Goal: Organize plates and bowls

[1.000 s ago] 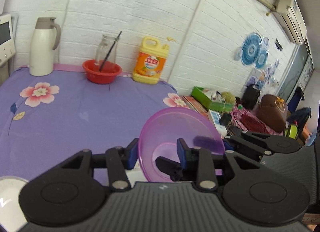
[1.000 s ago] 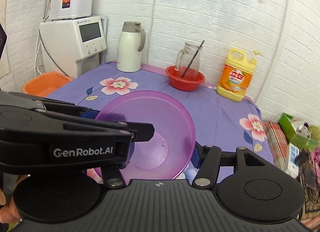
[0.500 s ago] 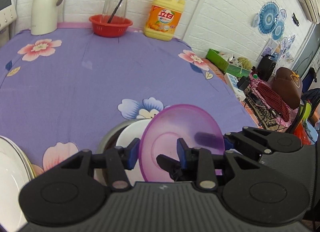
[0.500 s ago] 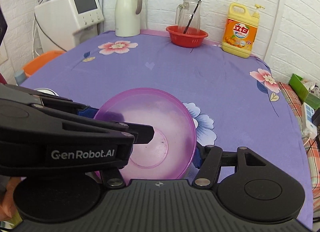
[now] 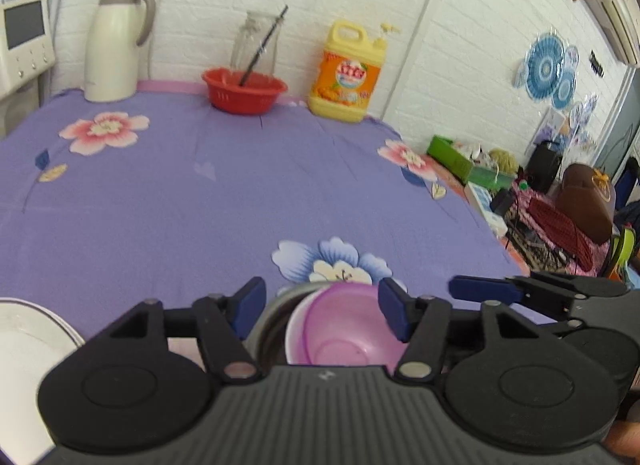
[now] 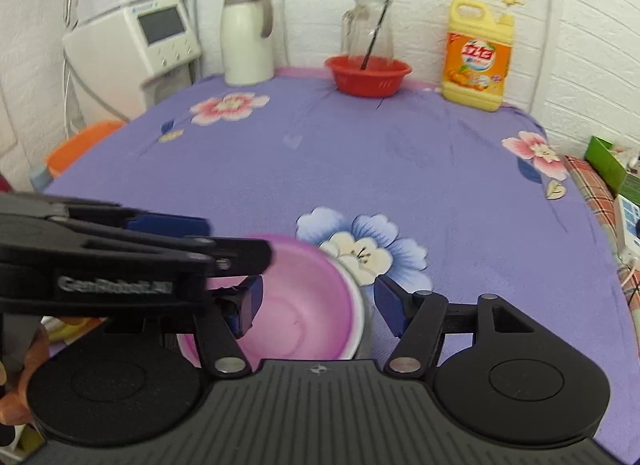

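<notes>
Both claws, left [image 5: 322, 315] and right [image 6: 318, 301], gape wide, empty; purple bowl [image 5: 344, 339] nested in bowl stack at worktop's near edge.

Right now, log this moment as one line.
left claw: open | right claw: open | purple bowl: nested in bowl stack, released | plates: left

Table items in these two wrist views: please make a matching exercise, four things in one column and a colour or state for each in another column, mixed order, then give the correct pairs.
Things:
1. pink bowl
2. red basket
3. detergent bottle
4. left gripper

Colour or state:
A. yellow with an orange label, standing by the wall
B. open, jaws apart on either side of a bowl
C. nested in a white bowl inside a metal bowl
D. holds a glass jar with a dark stick

Pairs: 1-C, 2-D, 3-A, 4-B
</notes>
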Demonstrator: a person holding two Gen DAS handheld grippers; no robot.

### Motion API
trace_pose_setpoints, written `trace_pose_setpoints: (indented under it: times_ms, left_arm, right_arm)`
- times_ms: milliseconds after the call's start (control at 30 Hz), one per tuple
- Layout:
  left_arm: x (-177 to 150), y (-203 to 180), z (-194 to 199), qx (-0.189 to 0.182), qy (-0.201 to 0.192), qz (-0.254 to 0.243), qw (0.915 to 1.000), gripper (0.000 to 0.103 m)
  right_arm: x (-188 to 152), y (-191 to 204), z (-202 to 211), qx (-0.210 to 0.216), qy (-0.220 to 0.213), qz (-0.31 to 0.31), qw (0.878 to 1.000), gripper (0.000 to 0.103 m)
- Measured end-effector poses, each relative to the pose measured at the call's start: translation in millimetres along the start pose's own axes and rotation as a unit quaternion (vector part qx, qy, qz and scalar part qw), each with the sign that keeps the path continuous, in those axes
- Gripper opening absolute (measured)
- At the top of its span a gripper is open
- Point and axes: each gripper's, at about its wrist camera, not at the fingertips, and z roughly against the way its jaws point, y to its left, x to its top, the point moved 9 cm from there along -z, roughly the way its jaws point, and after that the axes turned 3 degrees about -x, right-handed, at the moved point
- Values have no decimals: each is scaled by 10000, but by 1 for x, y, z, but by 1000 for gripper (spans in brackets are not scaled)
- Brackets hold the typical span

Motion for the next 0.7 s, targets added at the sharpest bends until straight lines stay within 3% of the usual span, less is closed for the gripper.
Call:
trace_pose_setpoints:
  times_ms: [67,367,700]
  left_arm:
    - [3,2,8,44,-109,52,9999,69]
    - [-21,5,13,222,-120,109,9996,74]
    - [-30,27,-19,522,197,247,9981,75]
  right_arm:
    - [2,-10,9,63,-175,-301,9994,103]
    - [-39,-20,7,64,-350,-1284,9911,103]
    - [-39,-17,-17,-52,-168,-1146,9933,103]
